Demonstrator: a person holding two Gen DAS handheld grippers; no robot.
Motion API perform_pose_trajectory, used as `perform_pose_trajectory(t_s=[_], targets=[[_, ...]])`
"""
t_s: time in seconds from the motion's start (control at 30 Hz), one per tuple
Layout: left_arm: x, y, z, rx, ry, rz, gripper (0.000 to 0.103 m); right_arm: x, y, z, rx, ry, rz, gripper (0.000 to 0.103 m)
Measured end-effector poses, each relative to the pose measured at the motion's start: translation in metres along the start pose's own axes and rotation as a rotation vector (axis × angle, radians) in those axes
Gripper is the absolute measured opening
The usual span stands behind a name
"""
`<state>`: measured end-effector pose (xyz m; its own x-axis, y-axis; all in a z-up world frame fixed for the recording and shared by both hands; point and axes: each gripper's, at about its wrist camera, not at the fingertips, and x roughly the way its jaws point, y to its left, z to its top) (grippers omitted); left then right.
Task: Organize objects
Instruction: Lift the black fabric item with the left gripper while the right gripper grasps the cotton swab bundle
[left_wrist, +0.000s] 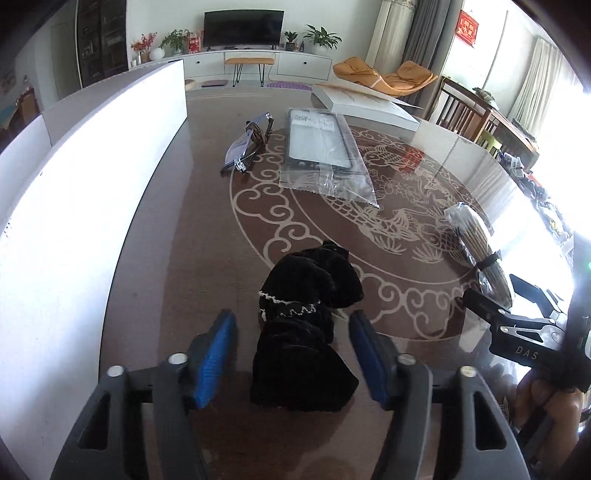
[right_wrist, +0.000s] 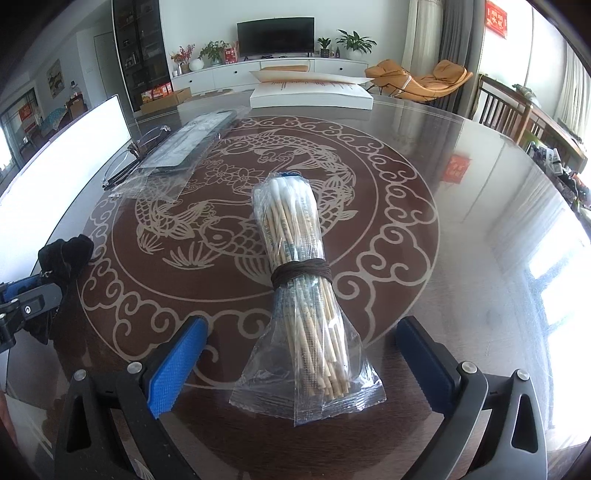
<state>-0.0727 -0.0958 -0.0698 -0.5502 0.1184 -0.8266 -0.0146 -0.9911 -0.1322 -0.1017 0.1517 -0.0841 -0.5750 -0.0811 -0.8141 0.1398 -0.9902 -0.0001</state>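
We see a big round table (right_wrist: 461, 206) with a fish and cloud pattern under its shiny top. A flat white box (right_wrist: 310, 96) lies at its far edge; there is writing on its lid, but it is too small for us to read. A long white board (left_wrist: 92, 177) stands along the table's left side.

Near the far left lies a dark flat thing in a clear bag (left_wrist: 321, 147), with pale writing on it that we cannot make out. Just beside it lies a smaller clear packet (left_wrist: 247, 142).

The right gripper (right_wrist: 301, 363) points down at the table, its blue pads spread wide. A clear bag of cotton swabs (right_wrist: 299, 280), tied with a brown band, lies on the table between them, and the pads do not touch it. The sticks have tiny blue print, maybe letters.

The left gripper (left_wrist: 293, 354) also tilts down, its pads well apart. A black cloth pouch (left_wrist: 306, 332) with a white trim lies between them, untouched. In the left view, the other gripper's black side shows the letters "DAS".
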Motion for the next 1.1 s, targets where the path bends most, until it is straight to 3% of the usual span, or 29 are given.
perform_pose_trajectory(t_s=[0.03, 0.1, 0.2, 0.23, 1.1], targets=[[0.004, 0.002, -0.001, -0.001, 0.004, 0.01, 0.094, 0.0, 0.0, 0.0, 0.0, 0.0, 0.0, 0.103], [0.01, 0.004, 0.001, -0.003, 0.007, 0.027, 0.096, 0.0, 0.0, 0.0, 0.0, 0.0, 0.0, 0.103], [0.021, -0.009, -0.002, 0.106, 0.007, 0.105, 0.103, 0.0, 0.0, 0.0, 0.0, 0.0, 0.0, 0.103], [0.02, -0.013, -0.004, 0.127, -0.019, 0.099, 0.103, 0.0, 0.0, 0.0, 0.0, 0.0, 0.0, 0.103], [0.021, -0.011, -0.003, 0.117, -0.015, 0.088, 0.103, 0.002, 0.002, 0.001, -0.002, 0.001, -0.002, 0.103]])
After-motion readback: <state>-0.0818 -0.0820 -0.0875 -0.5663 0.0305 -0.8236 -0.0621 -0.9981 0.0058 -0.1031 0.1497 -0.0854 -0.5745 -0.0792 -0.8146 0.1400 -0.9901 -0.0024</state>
